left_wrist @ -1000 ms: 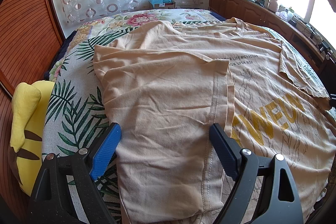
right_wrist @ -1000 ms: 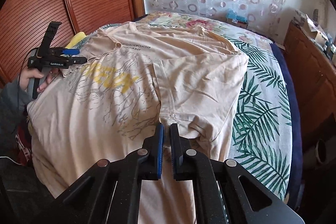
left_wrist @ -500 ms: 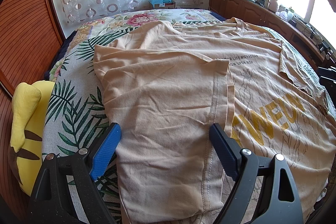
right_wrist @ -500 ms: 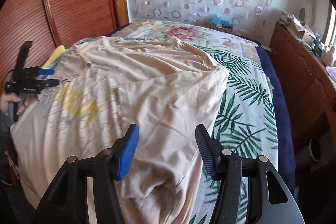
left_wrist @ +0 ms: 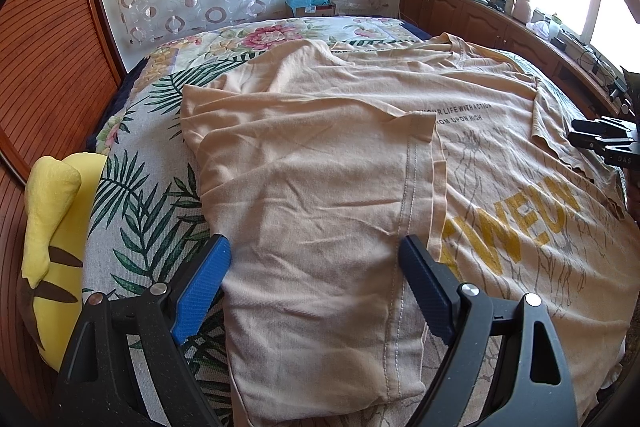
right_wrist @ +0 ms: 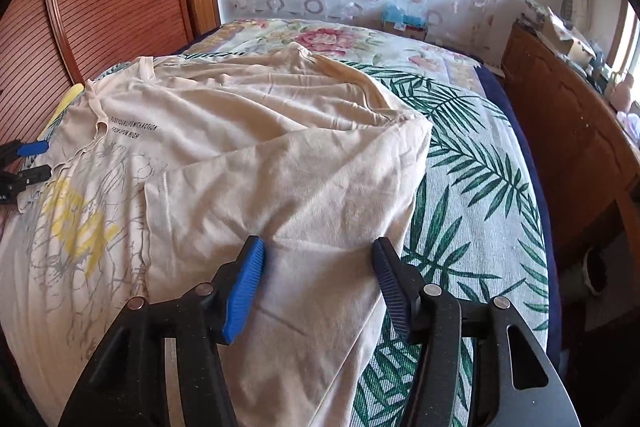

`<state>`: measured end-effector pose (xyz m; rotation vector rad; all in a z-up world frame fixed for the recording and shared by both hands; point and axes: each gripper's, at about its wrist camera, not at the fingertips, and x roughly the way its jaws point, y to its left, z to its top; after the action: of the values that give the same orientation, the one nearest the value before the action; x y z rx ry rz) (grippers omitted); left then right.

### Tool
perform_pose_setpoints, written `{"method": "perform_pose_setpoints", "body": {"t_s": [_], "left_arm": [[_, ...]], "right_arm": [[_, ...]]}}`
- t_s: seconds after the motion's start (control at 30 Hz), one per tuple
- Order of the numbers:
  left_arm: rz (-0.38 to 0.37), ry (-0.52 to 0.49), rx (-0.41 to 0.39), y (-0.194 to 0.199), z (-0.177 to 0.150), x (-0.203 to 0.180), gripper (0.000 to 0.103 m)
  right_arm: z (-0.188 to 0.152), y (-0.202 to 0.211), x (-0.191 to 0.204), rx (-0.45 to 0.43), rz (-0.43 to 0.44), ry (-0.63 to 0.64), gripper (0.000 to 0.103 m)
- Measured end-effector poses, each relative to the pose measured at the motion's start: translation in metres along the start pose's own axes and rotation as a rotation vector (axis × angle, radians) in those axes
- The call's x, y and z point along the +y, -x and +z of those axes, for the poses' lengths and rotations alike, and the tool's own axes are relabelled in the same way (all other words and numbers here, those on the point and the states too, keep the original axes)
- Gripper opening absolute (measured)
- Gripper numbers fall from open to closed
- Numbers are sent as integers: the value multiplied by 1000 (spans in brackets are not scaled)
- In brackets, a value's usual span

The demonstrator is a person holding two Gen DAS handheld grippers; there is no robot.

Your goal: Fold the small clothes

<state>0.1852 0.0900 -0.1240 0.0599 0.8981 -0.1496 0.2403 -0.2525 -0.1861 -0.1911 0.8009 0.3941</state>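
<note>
A beige T-shirt [left_wrist: 320,179] with yellow letters and a grey print lies spread on the bed, both side flaps folded in over its front. My left gripper [left_wrist: 316,267] is open and empty, low over the left folded flap. My right gripper [right_wrist: 318,267] is open and empty over the right folded flap [right_wrist: 304,187]. The shirt's print shows in the right wrist view [right_wrist: 84,227]. The left gripper shows at the far left edge of the right wrist view [right_wrist: 24,163]. The right gripper shows at the right edge of the left wrist view [left_wrist: 604,143].
The bed has a leaf and flower cover [left_wrist: 148,211], also seen in the right wrist view [right_wrist: 472,187]. A yellow plush toy [left_wrist: 52,227] lies at the bed's left edge by the wooden wardrobe [left_wrist: 40,47]. Wooden cabinets [right_wrist: 572,147] run along the window side.
My right gripper let go of the shirt's flap, opened, and drew back a little. The flap now lies flat on the shirt. My left gripper stayed open and still.
</note>
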Motion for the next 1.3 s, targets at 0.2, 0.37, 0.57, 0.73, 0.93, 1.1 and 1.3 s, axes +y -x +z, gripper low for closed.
{"method": "perform_pose_setpoints", "body": {"t_s": [0.2,0.37,0.57,0.73,0.93,1.1,1.3], "left_arm": [[30,3,13,7,1,3,87],[19,30,-61,23,17,20,87],[57,92,-76,4,51,53,87],[53,126,-53,-22,72,73,87],[78,131,-19,-50,86,83,87],[79,121,13,-65,83,85,87],[65,130,3,-66,80,88,88]], "right_arm": [[-6,0,0,-28,10,1,60],[-8,1,-1,-28,12,6,61],[-8,0,-2,-27,10,6,61],[-7,0,-1,-26,12,7,62],[-7,0,-1,-26,11,7,62],[0,-4,-5,-17,18,-8,62],[30,-16,-30,-29,-29,-26,63]]}}
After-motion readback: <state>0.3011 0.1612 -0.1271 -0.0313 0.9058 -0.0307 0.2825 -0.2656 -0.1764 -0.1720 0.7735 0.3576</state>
